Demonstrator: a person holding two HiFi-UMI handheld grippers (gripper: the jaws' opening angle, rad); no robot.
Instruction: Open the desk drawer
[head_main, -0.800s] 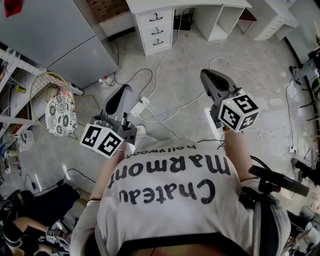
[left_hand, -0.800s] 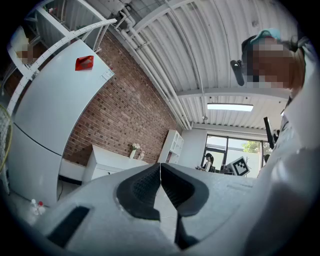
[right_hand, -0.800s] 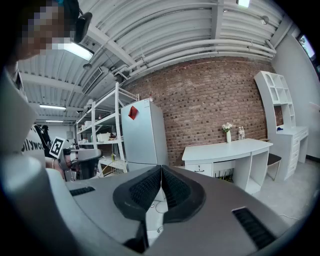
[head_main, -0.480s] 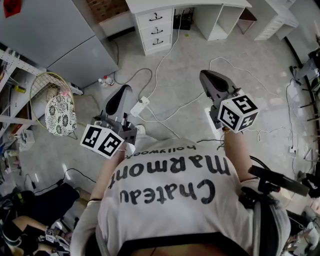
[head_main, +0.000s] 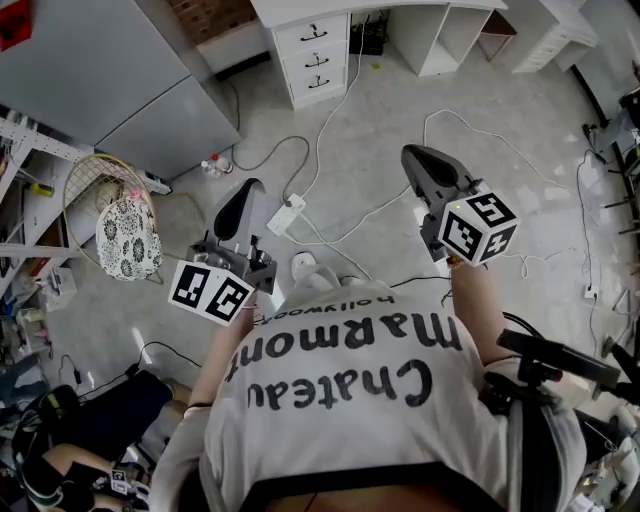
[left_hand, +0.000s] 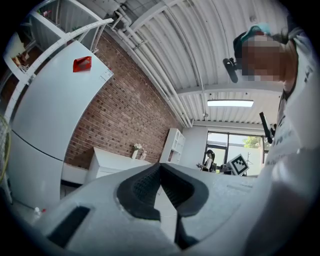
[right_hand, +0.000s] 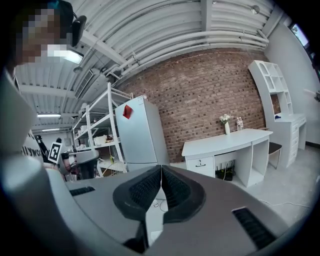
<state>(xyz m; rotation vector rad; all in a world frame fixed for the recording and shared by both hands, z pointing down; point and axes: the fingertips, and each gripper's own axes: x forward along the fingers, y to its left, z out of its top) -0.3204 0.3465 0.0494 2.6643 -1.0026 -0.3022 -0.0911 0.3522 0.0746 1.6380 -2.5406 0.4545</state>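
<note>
With the left gripper (head_main: 243, 200) and right gripper (head_main: 425, 165) both closed and empty, and the desk drawer (head_main: 313, 56) well apart across the floor (head_main: 500, 110), the cables (head_main: 330, 112) between could be snagged underfoot, though their exact run is poorly seen.

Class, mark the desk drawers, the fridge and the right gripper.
desk drawers (head_main: 316, 58): head view, middle drawer front.
fridge (head_main: 100, 60): head view, upper door.
right gripper (right_hand: 161, 170): right gripper view, where shut fingers meet.

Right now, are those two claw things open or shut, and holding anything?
Left gripper: shut, holding nothing.
Right gripper: shut, holding nothing.
</note>
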